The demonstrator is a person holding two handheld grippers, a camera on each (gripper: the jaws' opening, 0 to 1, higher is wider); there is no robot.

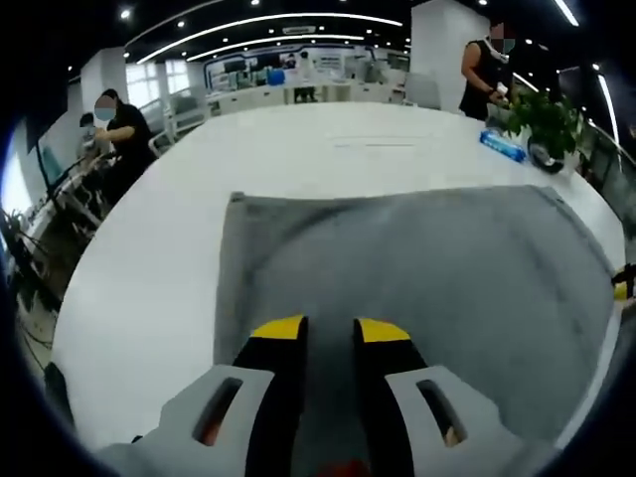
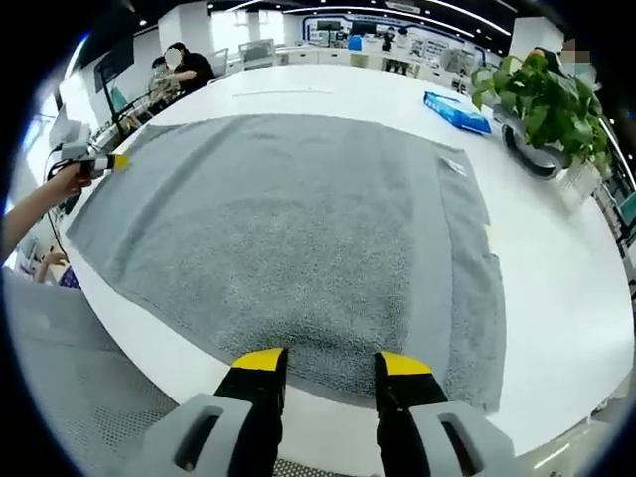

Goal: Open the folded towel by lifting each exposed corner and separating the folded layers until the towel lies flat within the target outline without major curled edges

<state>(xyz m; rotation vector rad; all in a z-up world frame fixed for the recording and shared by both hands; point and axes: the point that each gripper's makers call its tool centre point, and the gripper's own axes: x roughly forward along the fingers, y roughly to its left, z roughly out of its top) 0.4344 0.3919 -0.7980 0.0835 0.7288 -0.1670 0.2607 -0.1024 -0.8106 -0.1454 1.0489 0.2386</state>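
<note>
A grey towel (image 1: 397, 278) lies spread out on the white table (image 1: 298, 149). My left gripper (image 1: 330, 330) hovers over its near edge, yellow-tipped jaws apart with nothing between them. In the right gripper view the towel (image 2: 288, 219) looks mostly flat, with a narrower band and a small white tag (image 2: 454, 166) along its right side. My right gripper (image 2: 333, 361) stands open over the towel's near edge. The left gripper (image 2: 99, 161) is held in a hand at the towel's far left corner. The right gripper's yellow tip (image 1: 622, 289) peeks in at the towel's right edge.
A potted plant (image 2: 537, 94) and a blue packet (image 2: 455, 111) sit on the table beyond the towel's right side. People (image 1: 119, 124) stand at desks behind the table. The table's rounded edge (image 2: 149, 338) runs close under the right gripper.
</note>
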